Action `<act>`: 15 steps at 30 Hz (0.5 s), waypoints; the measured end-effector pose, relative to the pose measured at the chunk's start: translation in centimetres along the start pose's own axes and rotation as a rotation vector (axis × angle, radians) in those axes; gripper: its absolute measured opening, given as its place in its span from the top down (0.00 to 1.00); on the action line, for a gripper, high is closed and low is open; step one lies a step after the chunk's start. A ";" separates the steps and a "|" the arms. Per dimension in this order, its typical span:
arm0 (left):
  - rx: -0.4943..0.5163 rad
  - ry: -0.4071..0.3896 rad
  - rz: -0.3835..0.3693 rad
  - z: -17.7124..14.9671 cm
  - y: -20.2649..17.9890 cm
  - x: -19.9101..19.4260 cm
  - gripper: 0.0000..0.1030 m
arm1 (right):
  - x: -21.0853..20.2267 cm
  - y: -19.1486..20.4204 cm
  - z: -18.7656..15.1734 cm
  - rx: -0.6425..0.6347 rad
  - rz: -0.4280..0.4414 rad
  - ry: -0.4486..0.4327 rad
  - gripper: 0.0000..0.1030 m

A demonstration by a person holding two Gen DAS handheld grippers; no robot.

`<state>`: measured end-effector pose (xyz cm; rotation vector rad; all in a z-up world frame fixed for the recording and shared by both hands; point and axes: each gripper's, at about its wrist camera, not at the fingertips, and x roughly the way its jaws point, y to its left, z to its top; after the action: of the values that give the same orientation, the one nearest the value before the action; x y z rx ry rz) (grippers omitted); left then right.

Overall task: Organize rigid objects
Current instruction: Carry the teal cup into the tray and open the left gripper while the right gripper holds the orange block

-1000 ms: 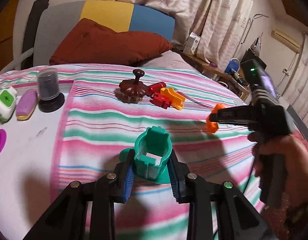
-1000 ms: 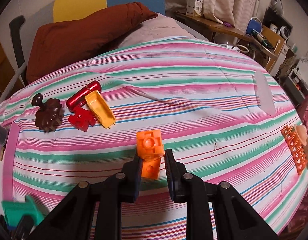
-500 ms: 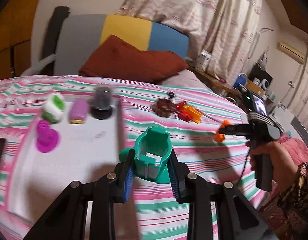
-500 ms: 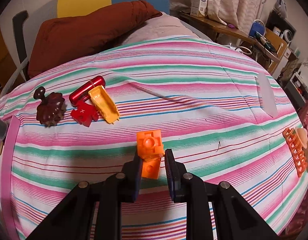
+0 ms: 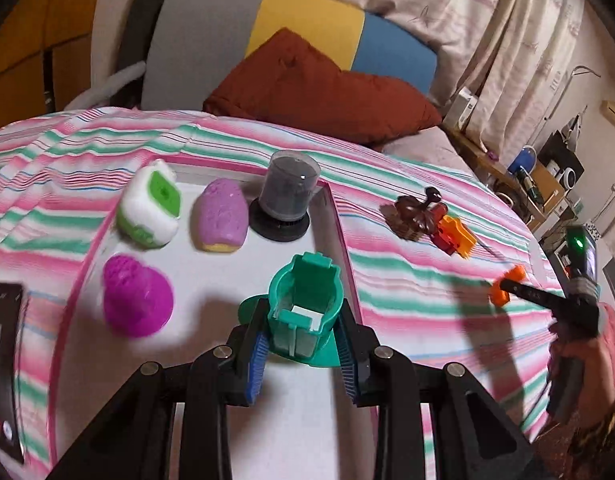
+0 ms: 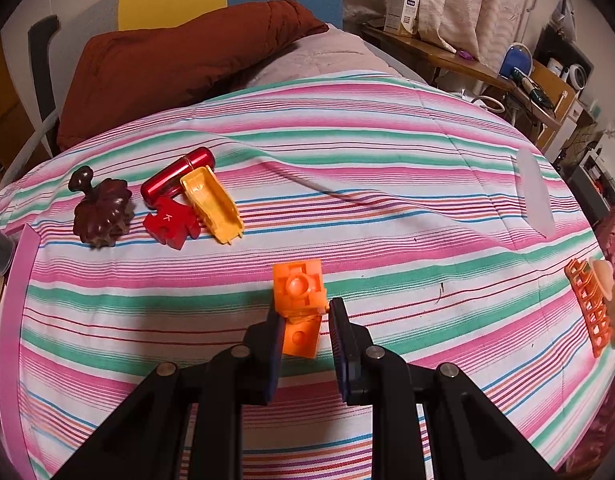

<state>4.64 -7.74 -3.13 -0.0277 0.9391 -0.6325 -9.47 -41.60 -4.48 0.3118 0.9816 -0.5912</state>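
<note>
The left gripper [image 5: 303, 354], fingers clamped on the green cup [image 5: 305, 308], had swung over the white tray [image 5: 211, 308]; right gripper [image 6: 303, 336] still pinched its orange block [image 6: 298, 292], awaiting its turn.

Bed [image 6: 387, 168] under pink-green striped cover. At its head: rust-red pillow [image 5: 307, 88], behind it grey-yellow-blue backrest [image 5: 291, 20]. Right of bed: pale patterned curtains [image 5: 487, 28], cluttered wooden shelf [image 6: 467, 64] (boxes, blue item). Warm dim indoor light. Orange wall [image 5: 23, 40] left of bed.
</note>
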 end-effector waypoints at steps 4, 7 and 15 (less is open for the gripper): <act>0.031 0.032 0.067 2.2 -0.3 2.8 0.70 | 0.1 -0.2 0.1 0.011 0.004 0.001 0.79; 0.001 0.067 0.082 3.1 0.0 4.4 0.70 | 0.0 -0.3 0.3 0.021 0.015 -0.002 0.79; 0.029 0.079 0.120 4.3 -0.8 6.5 0.70 | -0.2 -0.6 0.5 0.037 0.036 -0.010 0.79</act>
<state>10.25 -12.86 -5.15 0.0797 0.9997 -0.5386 -9.55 -42.25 -4.00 0.3589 0.9544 -0.5783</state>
